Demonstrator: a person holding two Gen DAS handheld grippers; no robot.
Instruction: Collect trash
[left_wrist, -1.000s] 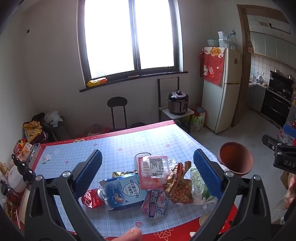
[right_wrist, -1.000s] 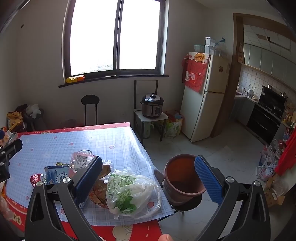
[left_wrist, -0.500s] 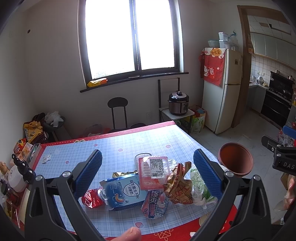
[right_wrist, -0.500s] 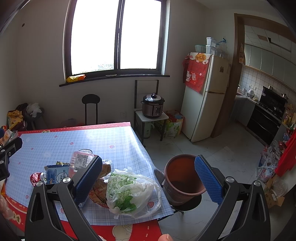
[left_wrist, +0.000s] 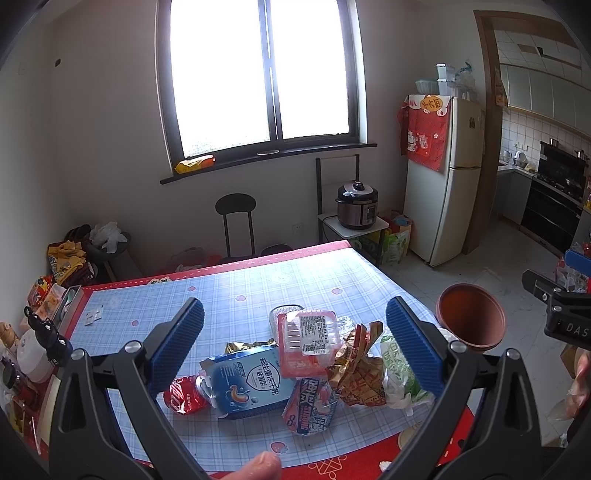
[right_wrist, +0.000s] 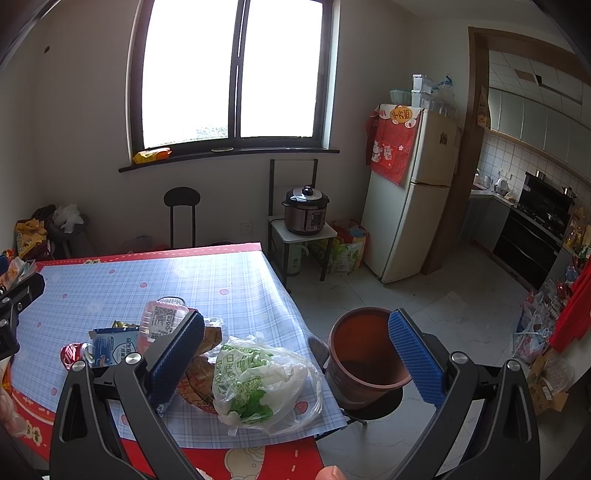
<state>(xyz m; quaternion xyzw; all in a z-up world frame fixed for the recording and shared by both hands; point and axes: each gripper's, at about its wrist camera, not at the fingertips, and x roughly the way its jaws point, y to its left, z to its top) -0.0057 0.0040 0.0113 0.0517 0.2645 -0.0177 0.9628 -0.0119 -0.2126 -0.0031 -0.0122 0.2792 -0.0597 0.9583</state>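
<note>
Left tool (left_wrist: 294, 346): jaws wide apart, empty, held above the counter's (left_wrist: 236, 291) near edge. Trash pile (left_wrist: 295, 365) lies straight ahead and below, strung left to right between the pads.

Right tool (right_wrist: 295, 356): jaws wide apart, empty. White-green bag (right_wrist: 264, 376), the pile's right end, sits between its pads near the counter's right edge. Bin (right_wrist: 365, 350) stands on the floor just right of the bag.

Judgement: right tool is nearer both bag and bin.
</note>
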